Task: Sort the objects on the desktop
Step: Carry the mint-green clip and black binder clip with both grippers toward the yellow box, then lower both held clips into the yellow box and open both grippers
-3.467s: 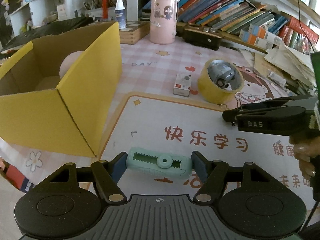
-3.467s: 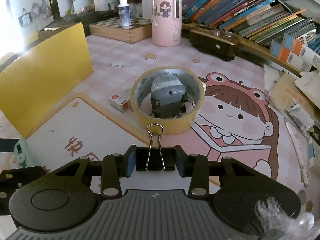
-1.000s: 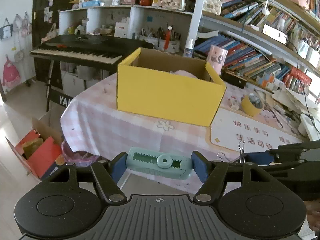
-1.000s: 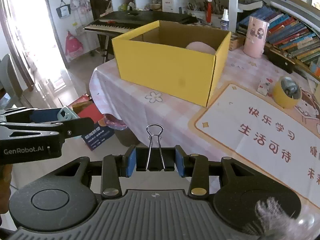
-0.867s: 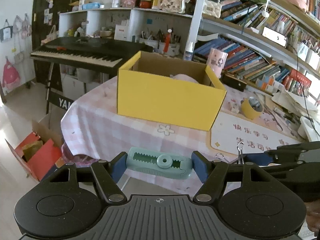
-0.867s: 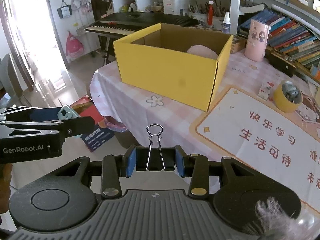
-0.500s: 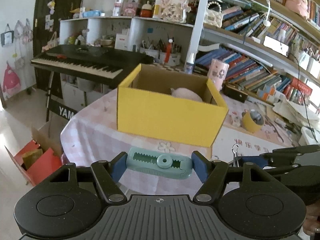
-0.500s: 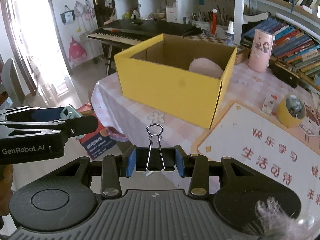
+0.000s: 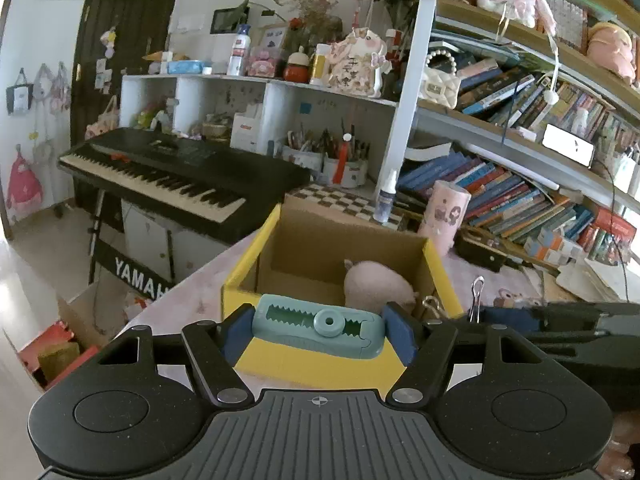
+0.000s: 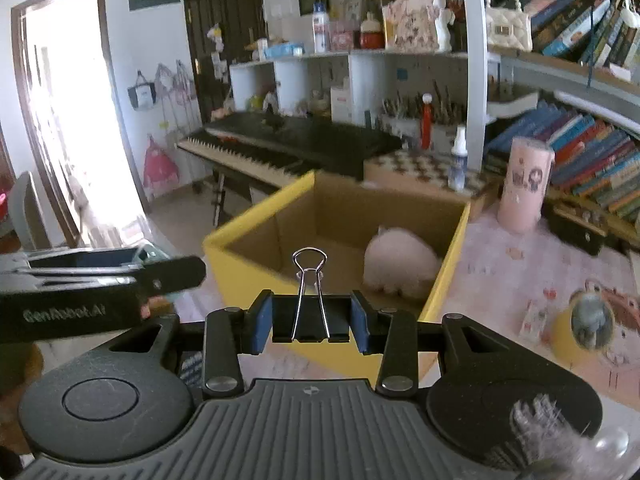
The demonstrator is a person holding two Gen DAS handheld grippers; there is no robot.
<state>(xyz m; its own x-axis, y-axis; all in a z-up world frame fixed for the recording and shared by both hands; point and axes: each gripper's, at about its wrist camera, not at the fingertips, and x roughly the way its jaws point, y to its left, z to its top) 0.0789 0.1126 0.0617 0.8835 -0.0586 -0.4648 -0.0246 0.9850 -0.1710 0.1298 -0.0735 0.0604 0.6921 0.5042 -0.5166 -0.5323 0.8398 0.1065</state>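
On the table [image 10: 520,248], yellow box [image 10: 256,264] — open — holds a pink plush [image 10: 400,262].

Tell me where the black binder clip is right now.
The binder clip is clamped between the right gripper pads, low centre in the right wrist view, in front of the yellow box.

Teal cutter [image 9: 318,332]: matt moulded plastic, toothed slot. Binder clip [image 10: 311,318]: black matt body, bright wire metal handles. Box [image 10: 256,264]: cardboard, smooth yellow outside, raw brown inside. Plush toy [image 10: 400,266]: pink, fuzzy cloth. Left gripper [image 9: 318,334] and right gripper [image 10: 311,322]: matt black plastic, blue rubbery pads [image 9: 236,334]. Tape roll [image 10: 568,340] at 3 o'clock: glossy yellow.
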